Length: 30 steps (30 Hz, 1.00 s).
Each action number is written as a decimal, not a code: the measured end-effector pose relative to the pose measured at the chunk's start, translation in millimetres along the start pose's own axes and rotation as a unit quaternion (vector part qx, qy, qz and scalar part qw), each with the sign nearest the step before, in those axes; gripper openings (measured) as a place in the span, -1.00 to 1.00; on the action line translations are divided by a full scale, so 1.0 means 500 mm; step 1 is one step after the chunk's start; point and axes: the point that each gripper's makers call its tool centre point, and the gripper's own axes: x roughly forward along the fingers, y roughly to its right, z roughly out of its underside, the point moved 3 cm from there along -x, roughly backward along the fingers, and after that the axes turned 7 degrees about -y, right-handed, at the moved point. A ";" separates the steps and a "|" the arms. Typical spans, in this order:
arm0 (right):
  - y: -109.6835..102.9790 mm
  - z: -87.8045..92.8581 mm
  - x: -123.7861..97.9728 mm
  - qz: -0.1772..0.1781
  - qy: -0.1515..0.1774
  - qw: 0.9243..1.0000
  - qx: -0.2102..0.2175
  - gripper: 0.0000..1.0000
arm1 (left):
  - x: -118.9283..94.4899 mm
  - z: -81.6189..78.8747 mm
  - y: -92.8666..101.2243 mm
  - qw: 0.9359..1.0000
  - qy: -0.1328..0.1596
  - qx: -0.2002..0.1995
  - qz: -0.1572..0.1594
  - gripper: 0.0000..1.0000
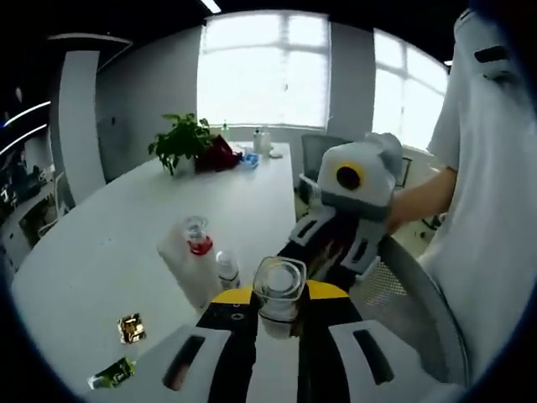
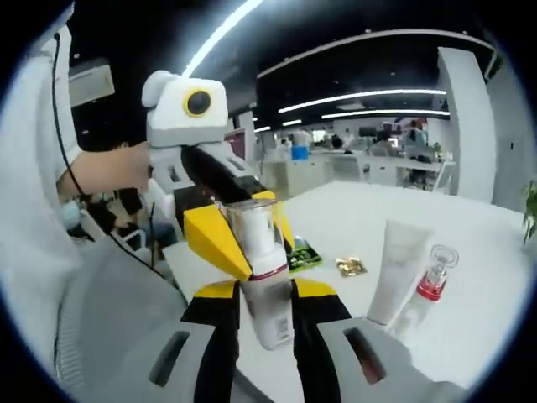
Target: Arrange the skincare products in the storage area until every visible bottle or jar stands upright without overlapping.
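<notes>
A white bottle with a clear cap point(image 1: 279, 290) hangs above the near table edge, held from two sides. My left gripper point(image 1: 279, 300) is shut on its cap. My right gripper point(image 1: 325, 250) reaches in from the right toward the body below. In the right gripper view, my right gripper point(image 2: 267, 295) is shut on the bottle's white body point(image 2: 270, 315), and the left gripper point(image 2: 252, 231) clamps the clear cap with its yellow jaws. On the table stand a white tube point(image 1: 186, 269), a small red-filled bottle point(image 1: 198, 238) and a small white bottle point(image 1: 226, 269).
A gold packet point(image 1: 131, 327) and a green packet point(image 1: 113, 374) lie near the white table's point(image 1: 101, 243) front edge. A potted plant point(image 1: 180, 138) and small items sit at the far end. A grey mesh chair point(image 1: 411, 294) and a person's white sleeve point(image 1: 491, 168) are on the right.
</notes>
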 end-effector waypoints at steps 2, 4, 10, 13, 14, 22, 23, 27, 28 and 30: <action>0.008 0.010 0.004 0.020 -0.022 0.999 -0.013 -0.49 | 0.015 -0.003 -0.008 1.000 -0.002 -0.007 -0.001 -0.58; 0.023 0.020 0.004 0.058 -0.051 0.997 -0.029 -0.48 | 0.026 -0.010 -0.014 1.000 -0.004 -0.012 -0.002 -0.58; 0.054 0.027 -0.004 0.126 -0.074 0.987 -0.066 -0.51 | 0.046 -0.024 -0.024 1.000 0.003 -0.024 -0.007 -0.58; 0.069 0.037 -0.005 0.135 -0.083 0.986 -0.046 -0.48 | 0.060 -0.029 -0.038 1.000 0.004 -0.025 -0.018 -0.58; 0.072 0.039 -0.005 0.136 -0.085 0.986 -0.040 -0.47 | 0.065 -0.031 -0.041 0.999 0.004 -0.029 -0.019 -0.58; 0.076 0.046 -0.013 0.158 -0.100 0.980 -0.062 -0.44 | 0.090 -0.013 -0.058 0.999 -0.015 -0.020 -0.041 -0.58; 0.075 0.046 -0.011 0.158 -0.100 0.980 -0.064 -0.42 | 0.092 -0.010 -0.061 0.999 -0.016 -0.020 -0.042 -0.58; 0.076 0.048 -0.010 0.160 -0.108 0.979 -0.066 -0.36 | 0.110 0.003 -0.075 0.999 -0.024 -0.019 -0.043 -0.58; 0.078 0.049 -0.011 0.163 -0.109 0.979 -0.064 -0.34 | 0.114 0.006 -0.078 0.999 -0.025 -0.018 -0.044 -0.58; 0.082 0.052 -0.013 0.168 -0.113 0.977 -0.063 -0.29 | 0.125 0.011 -0.083 0.999 -0.027 -0.018 -0.041 -0.58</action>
